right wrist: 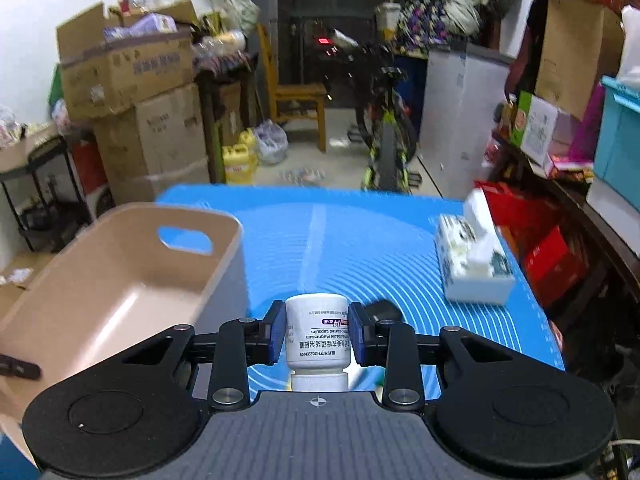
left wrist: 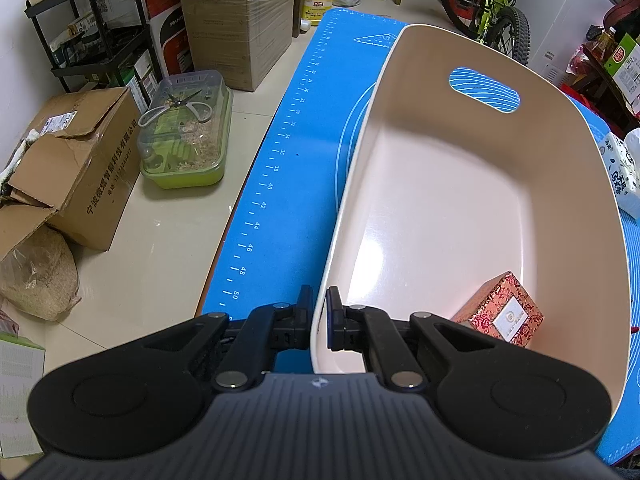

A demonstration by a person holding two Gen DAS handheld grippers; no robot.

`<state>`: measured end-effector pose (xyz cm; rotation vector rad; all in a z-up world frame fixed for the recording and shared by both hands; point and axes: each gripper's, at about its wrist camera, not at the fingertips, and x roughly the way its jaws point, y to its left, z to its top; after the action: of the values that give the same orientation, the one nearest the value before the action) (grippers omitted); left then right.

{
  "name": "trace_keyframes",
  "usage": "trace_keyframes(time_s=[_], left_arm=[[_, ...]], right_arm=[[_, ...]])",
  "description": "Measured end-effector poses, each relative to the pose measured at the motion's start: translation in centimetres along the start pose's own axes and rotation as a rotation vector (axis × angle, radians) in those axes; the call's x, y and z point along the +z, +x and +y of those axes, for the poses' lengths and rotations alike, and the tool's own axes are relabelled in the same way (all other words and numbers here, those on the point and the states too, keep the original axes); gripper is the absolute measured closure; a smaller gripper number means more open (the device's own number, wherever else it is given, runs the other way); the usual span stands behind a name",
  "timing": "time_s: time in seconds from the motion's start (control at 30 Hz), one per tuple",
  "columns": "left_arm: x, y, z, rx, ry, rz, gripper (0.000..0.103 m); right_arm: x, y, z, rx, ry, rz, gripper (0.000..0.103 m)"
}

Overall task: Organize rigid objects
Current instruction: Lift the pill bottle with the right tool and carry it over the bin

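Note:
A pink plastic basket [left wrist: 460, 184] with a handle cut-out stands on the blue mat [left wrist: 296, 184]. My left gripper [left wrist: 319, 308] is shut on the basket's near rim, one finger outside the wall and one inside. A small red patterned box [left wrist: 505, 310] lies in the basket's near right corner. My right gripper [right wrist: 317, 326] is shut on a white medicine bottle [right wrist: 316, 330], held with its cap toward the camera, above the mat [right wrist: 360, 248] and to the right of the basket [right wrist: 120, 292].
A tissue pack [right wrist: 472, 264] lies at the mat's right edge, and a dark object [right wrist: 384, 310] lies just beyond my right finger. Cardboard boxes [left wrist: 76, 168], a green-lidded tub [left wrist: 186, 132] and a bicycle [left wrist: 492, 4] stand on the floor around the table.

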<state>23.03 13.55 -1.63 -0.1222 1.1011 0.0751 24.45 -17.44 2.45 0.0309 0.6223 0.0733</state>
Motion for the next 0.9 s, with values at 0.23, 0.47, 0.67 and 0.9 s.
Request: trace_keyframes(time_s=[0.23,0.47,0.67,0.9], left_arm=[[0.0,0.0,0.0,-0.001,0.0,0.0,0.095],[0.0,0.0,0.1,-0.005,-0.001,0.001,0.095],[0.0,0.0,0.2,-0.007,0.0,0.001,0.095],[-0.1,0.1,0.2,-0.008,-0.002,0.002,0.095]], right_arm=[[2.2,-1.9,3.7,0.075,-0.045,-0.072,0.062],[2.7,-1.5,8.6,0.137,-0.098,-0.073,0.062],[2.2,-0.8,12.3,0.177,-0.137,-0.056,0.062],[1.1,0.9,15.3,0.194,-0.172,0.002,0.062]])
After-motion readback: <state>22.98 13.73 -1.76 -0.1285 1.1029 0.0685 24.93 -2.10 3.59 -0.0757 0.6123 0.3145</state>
